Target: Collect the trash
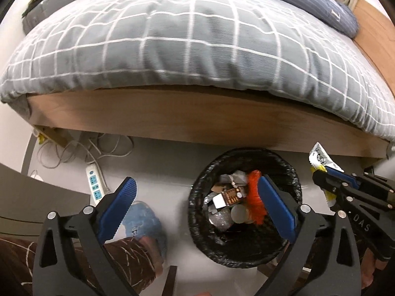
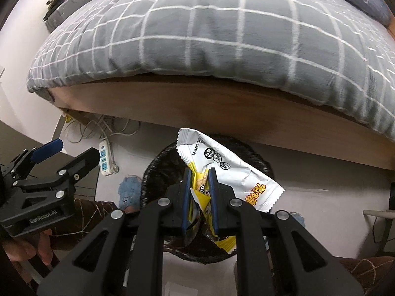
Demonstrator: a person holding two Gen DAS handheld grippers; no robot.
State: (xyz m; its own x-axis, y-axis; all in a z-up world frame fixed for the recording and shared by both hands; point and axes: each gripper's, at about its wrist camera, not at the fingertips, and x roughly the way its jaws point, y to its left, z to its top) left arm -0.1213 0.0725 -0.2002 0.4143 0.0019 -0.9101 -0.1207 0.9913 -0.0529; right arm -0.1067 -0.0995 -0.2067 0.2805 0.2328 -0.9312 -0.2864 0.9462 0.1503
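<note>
My wrapper [image 2: 229, 170] hides much of the bin [image 2: 158, 162]. My right gripper [image 2: 200, 197] pinches it above the bin; my left gripper [image 1: 197, 192] tilts down, jaws spread, empty.

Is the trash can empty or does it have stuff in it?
Not empty. The trash can holds an orange scrap, crumpled paper and other bits.

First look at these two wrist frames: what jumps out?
The white and yellow snack wrapper, pinched in the shut right claw, hangs over the black-lined trash bin on the floor beside the bed. The left claw stands wide open and empty above the bin, which already holds an orange scrap and other litter. Behind, the grey checked duvet fills the upper half of both views.
</note>
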